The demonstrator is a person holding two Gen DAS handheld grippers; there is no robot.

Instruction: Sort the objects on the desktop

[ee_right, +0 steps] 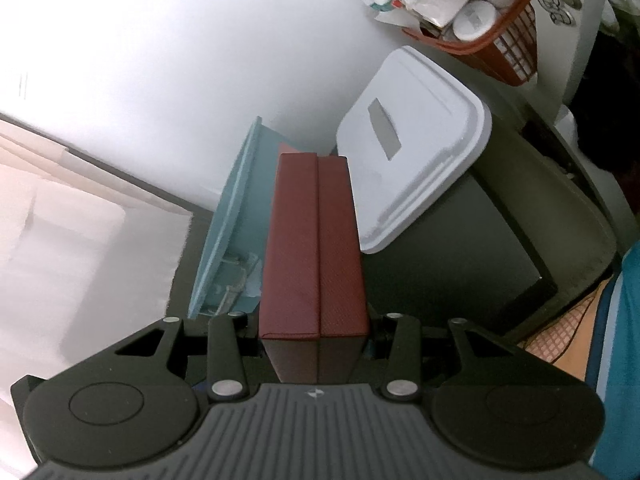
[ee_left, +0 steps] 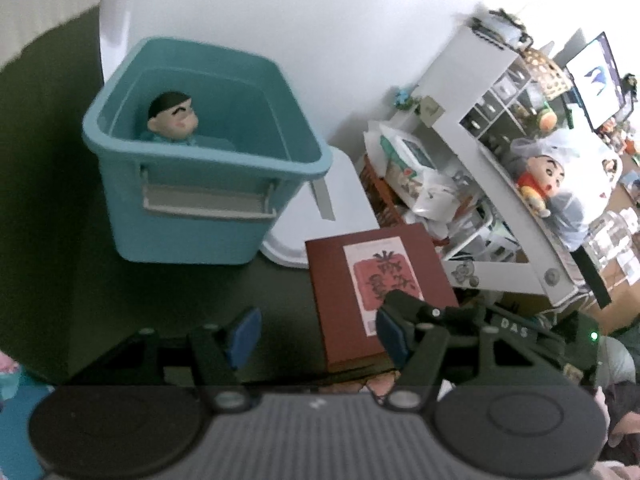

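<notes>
Two blue-padded fingers (ee_left: 244, 336) of the left gripper (ee_left: 316, 338) standing apart with nothing between them in the left wrist view, above the dark desk (ee_left: 180, 300) — teal bin (ee_left: 192, 216) beyond with a figurine (ee_left: 172, 120) inside, red box (ee_left: 380, 276) just right of it with the right gripper (ee_left: 408, 320) at its near end. Clenched on that red box (ee_right: 314, 248) in the right wrist view, the right gripper (ee_right: 316, 336) — box end-on, teal bin (ee_right: 228, 240) just left, white lid (ee_right: 412, 152) to the right.
</notes>
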